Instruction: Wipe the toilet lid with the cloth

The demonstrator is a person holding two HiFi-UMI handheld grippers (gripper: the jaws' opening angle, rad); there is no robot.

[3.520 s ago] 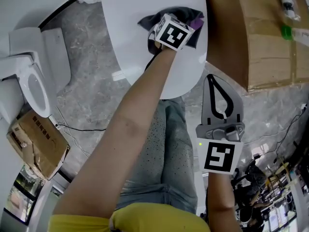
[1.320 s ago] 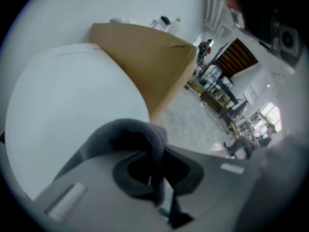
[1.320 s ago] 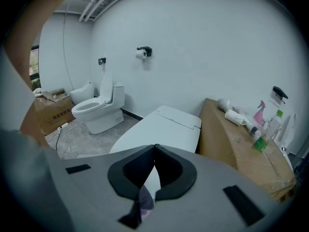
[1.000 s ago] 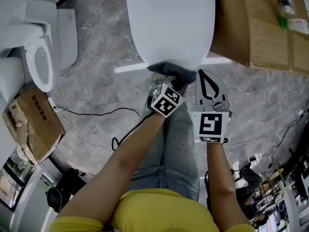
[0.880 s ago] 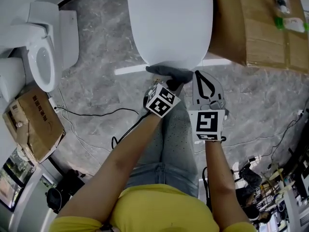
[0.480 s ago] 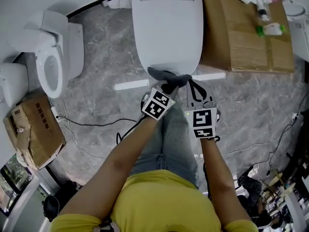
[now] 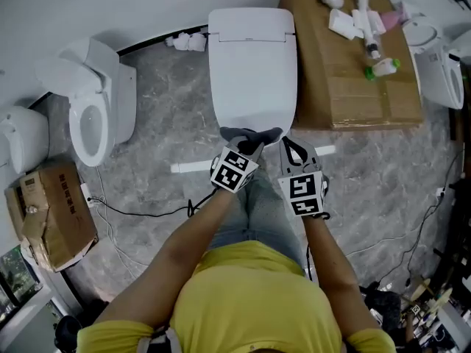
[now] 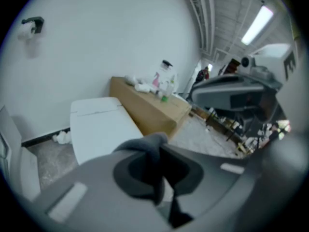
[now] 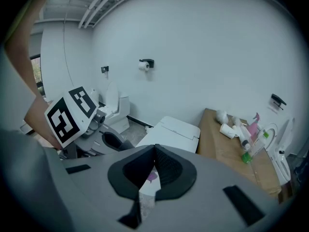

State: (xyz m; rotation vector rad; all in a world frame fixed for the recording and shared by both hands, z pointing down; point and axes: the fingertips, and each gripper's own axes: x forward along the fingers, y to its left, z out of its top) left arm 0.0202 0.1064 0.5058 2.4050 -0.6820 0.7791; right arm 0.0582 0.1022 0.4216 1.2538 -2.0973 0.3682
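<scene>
Left gripper [image 7: 244, 147] clenched on dark cloth [image 7: 254, 133], centre frame, below white toilet lid [image 7: 252, 72], right gripper [image 7: 291, 145] alongside, jaws together, empty.

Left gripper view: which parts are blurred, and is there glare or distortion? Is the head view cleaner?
Left gripper view: fisheye bending with black corners; the near jaws and the dark grey cloth are soft, the white closed toilet lid sharper; the ceiling light strip glares. Head view: even light, sharp.

grey cloth [image 7: 250, 135], white toilet lid [image 7: 252, 79], brown box [image 7: 346, 87]
</scene>
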